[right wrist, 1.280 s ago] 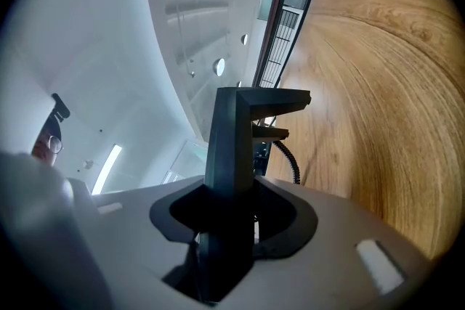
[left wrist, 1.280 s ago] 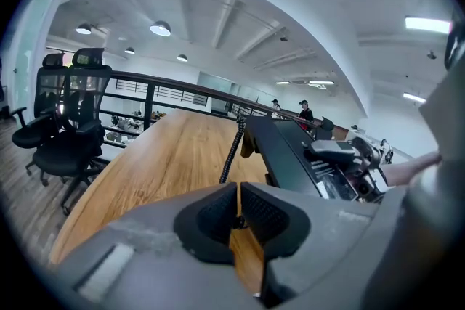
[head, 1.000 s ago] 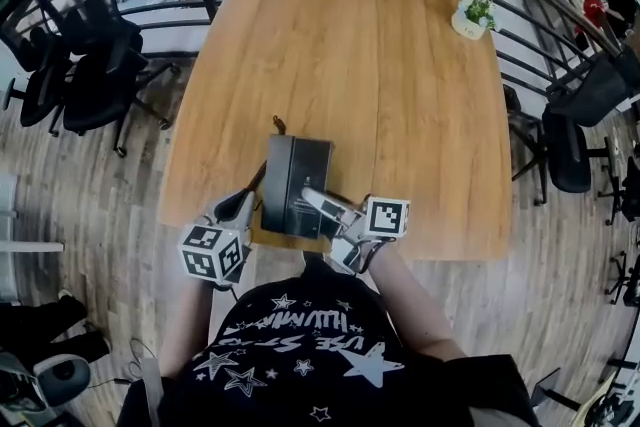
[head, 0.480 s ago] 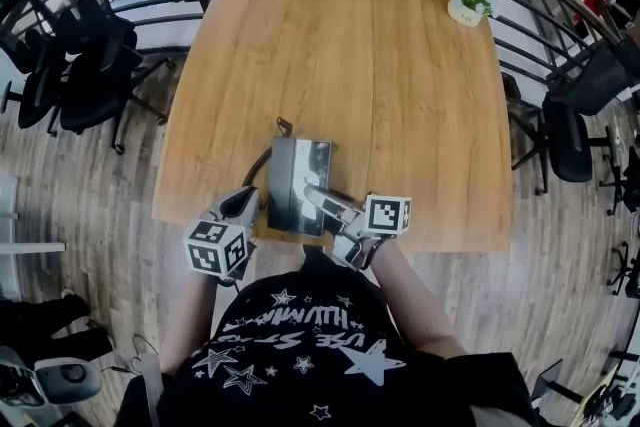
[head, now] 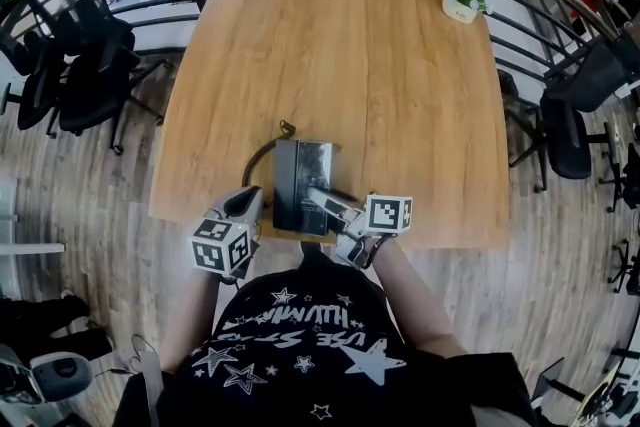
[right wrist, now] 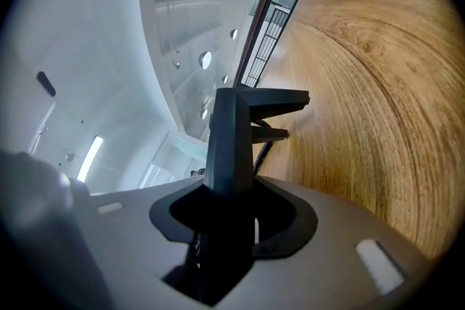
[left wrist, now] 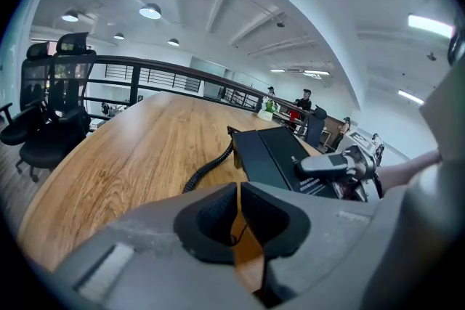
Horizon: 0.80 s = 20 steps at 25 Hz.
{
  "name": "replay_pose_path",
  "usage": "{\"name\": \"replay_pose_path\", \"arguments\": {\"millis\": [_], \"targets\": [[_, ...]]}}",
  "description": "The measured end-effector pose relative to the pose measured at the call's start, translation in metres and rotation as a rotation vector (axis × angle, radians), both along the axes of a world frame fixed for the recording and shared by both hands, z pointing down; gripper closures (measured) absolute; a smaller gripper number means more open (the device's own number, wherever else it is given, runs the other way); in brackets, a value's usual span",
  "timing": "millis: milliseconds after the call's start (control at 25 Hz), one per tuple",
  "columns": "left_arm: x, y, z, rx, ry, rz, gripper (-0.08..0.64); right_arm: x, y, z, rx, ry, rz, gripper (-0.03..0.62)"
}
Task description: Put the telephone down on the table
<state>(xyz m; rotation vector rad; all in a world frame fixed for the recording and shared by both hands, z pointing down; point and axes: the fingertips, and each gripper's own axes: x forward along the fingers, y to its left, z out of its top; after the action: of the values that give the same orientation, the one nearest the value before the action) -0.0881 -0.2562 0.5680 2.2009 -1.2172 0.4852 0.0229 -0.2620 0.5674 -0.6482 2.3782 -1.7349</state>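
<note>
Since a second ago, the telephone (head: 300, 183) and both grippers have sunk slightly over the near edge of the table (head: 340, 65), and more of the coiled cord (head: 262, 153) shows on the wood. The right gripper (head: 318, 198) is clamped on the telephone's near right part, its dark pads pressing the slab edge-on in the right gripper view. The left gripper (head: 245, 205) sits just beside the telephone's near left corner, jaws pressed together with nothing between them. The telephone is a flat, rectangular box of matte black plastic, tilted. I cannot tell whether it touches the table. The cord is black and spiralled. The table is warm, streaky wood grain with rounded corners.
</note>
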Motion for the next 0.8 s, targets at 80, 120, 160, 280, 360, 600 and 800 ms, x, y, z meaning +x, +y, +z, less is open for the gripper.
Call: {"name": "replay_pose_path", "arguments": {"millis": [80, 120, 160, 280, 360, 600, 800], "targets": [[0.003, 0.002, 0.000, -0.001, -0.002, 0.000, 0.541, 0.003, 0.001, 0.000, 0.006, 0.001, -0.006, 0.428], [0.005, 0.002, 0.000, 0.000, -0.002, 0.000, 0.541, 0.003, 0.000, 0.001, 0.008, 0.002, -0.006, 0.428], [0.006, 0.002, 0.000, 0.001, -0.002, 0.000, 0.541, 0.003, 0.000, 0.001, 0.011, 0.005, -0.005, 0.428], [0.008, 0.001, 0.000, 0.003, -0.002, -0.004, 0.541, 0.005, -0.002, 0.002, 0.024, 0.029, 0.000, 0.428], [0.009, 0.001, 0.000, 0.005, -0.002, -0.006, 0.541, 0.006, -0.001, 0.004, 0.036, 0.052, 0.000, 0.428], [0.013, 0.001, 0.000, 0.015, -0.015, -0.006, 0.541, 0.005, 0.003, 0.006, 0.047, 0.077, -0.004, 0.423], [0.014, 0.000, 0.001, 0.013, -0.015, -0.008, 0.541, 0.003, 0.003, 0.007, 0.046, 0.087, 0.007, 0.423]]}}
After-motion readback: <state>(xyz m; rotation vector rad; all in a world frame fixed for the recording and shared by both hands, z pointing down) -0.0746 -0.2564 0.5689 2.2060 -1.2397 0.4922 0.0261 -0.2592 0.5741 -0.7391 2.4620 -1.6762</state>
